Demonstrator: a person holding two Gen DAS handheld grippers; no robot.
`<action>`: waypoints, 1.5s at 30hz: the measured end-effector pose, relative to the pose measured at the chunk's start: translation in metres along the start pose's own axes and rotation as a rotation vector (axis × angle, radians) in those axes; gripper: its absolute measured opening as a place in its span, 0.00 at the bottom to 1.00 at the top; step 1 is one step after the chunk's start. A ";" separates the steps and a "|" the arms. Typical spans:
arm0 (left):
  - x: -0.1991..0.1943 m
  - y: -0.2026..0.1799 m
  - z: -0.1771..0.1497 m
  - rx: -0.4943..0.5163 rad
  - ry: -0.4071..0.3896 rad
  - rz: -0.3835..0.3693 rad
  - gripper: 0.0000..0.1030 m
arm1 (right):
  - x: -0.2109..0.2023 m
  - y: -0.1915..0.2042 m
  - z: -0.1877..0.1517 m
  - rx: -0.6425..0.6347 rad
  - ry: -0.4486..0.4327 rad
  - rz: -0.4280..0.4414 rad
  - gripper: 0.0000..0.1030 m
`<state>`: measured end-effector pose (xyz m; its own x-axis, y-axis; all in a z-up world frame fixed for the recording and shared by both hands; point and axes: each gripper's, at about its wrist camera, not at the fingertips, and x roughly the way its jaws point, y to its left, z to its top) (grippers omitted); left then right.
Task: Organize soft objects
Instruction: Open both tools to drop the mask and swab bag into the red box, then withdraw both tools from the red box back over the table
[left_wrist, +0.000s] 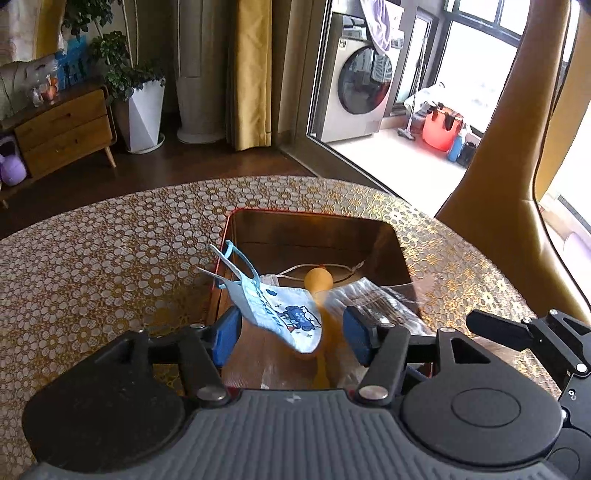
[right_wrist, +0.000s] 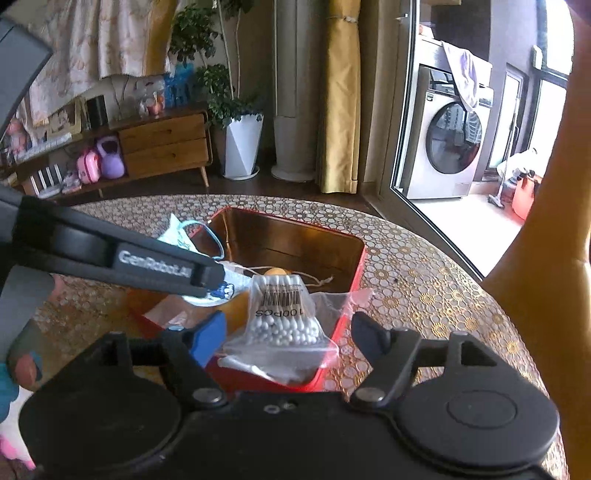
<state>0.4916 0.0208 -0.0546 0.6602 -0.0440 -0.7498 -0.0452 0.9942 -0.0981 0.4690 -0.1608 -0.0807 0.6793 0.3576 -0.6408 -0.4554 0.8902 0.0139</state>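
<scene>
A red tin box (left_wrist: 236, 218) (right_wrist: 356, 273) sits on the patterned table. Inside lie a light blue child's face mask (left_wrist: 280, 314) (right_wrist: 177, 236), a yellow rubber toy (left_wrist: 318, 280) (right_wrist: 275, 272) and a clear bag of cotton swabs (right_wrist: 284, 317) (left_wrist: 373, 299). My left gripper (left_wrist: 291, 338) is open above the box, the mask lying loose between its blue pads, its ear loops hanging over the left rim. My right gripper (right_wrist: 290, 338) is open, with the swab bag lying between its fingers over the box's near rim.
The round table (left_wrist: 92, 258) has a gold floral cloth. A yellow chair back (left_wrist: 509, 166) stands at the right edge. Behind are a wooden cabinet (right_wrist: 162, 147), a potted plant (right_wrist: 240, 147), curtains and a washing machine (right_wrist: 450, 147). The left gripper's arm (right_wrist: 122, 258) crosses the right wrist view.
</scene>
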 end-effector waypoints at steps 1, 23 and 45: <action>-0.007 -0.001 0.000 0.000 -0.008 -0.001 0.62 | -0.004 -0.001 -0.001 0.004 0.000 -0.001 0.73; -0.146 -0.018 -0.053 0.086 -0.103 -0.066 0.72 | -0.143 -0.004 -0.029 0.128 -0.087 0.038 0.85; -0.196 -0.003 -0.149 0.132 -0.111 -0.118 0.98 | -0.193 0.010 -0.104 0.176 -0.101 0.074 0.98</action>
<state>0.2501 0.0113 -0.0048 0.7338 -0.1566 -0.6611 0.1308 0.9874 -0.0888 0.2736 -0.2506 -0.0373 0.7062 0.4421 -0.5530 -0.4045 0.8930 0.1973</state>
